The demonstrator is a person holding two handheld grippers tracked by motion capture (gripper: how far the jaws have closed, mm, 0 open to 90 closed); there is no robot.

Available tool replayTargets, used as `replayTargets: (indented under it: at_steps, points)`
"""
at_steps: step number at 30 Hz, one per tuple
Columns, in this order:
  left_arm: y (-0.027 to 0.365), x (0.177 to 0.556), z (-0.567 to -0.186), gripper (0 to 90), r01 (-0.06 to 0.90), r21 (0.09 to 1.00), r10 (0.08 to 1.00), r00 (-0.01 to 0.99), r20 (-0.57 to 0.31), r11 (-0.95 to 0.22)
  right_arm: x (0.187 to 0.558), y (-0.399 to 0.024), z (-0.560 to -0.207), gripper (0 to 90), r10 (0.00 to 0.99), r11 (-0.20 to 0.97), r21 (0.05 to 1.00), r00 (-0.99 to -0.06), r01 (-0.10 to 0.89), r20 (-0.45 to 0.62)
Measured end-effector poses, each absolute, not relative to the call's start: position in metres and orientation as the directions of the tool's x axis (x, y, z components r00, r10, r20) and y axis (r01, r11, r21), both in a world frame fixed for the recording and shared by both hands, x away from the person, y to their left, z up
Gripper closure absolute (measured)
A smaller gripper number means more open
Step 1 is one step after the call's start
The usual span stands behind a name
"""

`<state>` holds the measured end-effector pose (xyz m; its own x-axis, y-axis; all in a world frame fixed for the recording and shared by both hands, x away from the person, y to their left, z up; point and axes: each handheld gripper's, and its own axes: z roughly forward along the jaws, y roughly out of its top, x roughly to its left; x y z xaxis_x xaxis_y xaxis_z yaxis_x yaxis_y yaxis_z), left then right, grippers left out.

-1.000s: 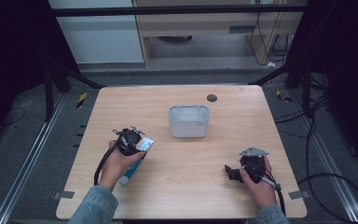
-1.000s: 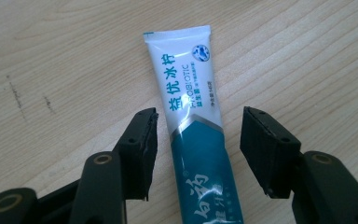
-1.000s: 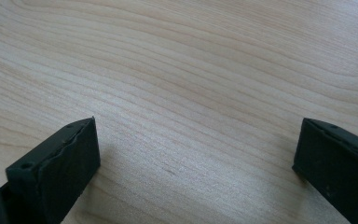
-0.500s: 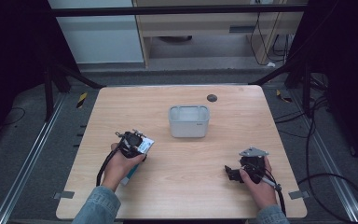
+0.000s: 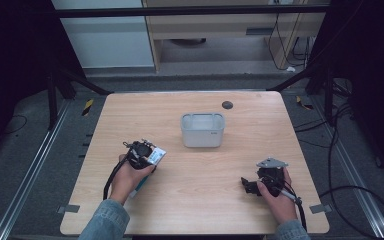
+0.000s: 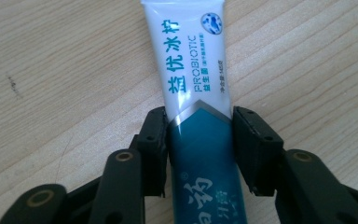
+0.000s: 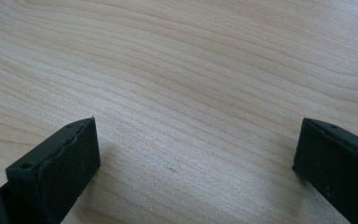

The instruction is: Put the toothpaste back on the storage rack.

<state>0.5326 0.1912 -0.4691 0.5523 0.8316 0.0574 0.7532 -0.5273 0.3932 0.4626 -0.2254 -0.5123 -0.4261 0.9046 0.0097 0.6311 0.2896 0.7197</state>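
1. I saw a pale wooden table over a grey floor.
2. Near left, my left gripper was clamped on one toothpaste tube lying on the table.
3. Near right, my right gripper gaped wide.
4. Farther, one grey bin; beyond, one dark disc.

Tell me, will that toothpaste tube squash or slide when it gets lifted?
Probably it dents a little: the toothpaste tube looks like soft plastic, and the left gripper pinches it across its width. Its glossy skin may slip. Lying flat on the table, it seems unlikely to roll.
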Motion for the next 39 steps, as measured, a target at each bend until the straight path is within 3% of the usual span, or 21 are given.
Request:
replayTargets:
  at_steps: [15, 21, 31, 39]
  points:
    - [0.185, 0.533, -0.466, 67.8, 0.737, 0.353, 0.803, 0.591, 0.079, -0.577, 0.463, -0.225, -0.512, 0.4, 0.905, 0.289, 0.72, -0.426, 0.631, 0.01]
    - [0.187, 0.533, -0.462, 75.5, 0.737, 0.349, 0.8, 0.597, 0.064, -0.578, 0.463, -0.225, -0.512, 0.4, 0.904, 0.289, 0.72, -0.427, 0.631, 0.011]
    - [0.192, 0.521, -0.449, 77.9, 0.716, 0.413, 0.801, 0.596, 0.059, -0.563, 0.463, -0.225, -0.512, 0.4, 0.905, 0.289, 0.72, -0.426, 0.631, 0.01]
    - [0.19, 0.51, -0.409, 78.3, 0.654, 0.501, 0.79, 0.604, 0.106, -0.567, 0.463, -0.225, -0.512, 0.4, 0.905, 0.289, 0.72, -0.426, 0.631, 0.009]
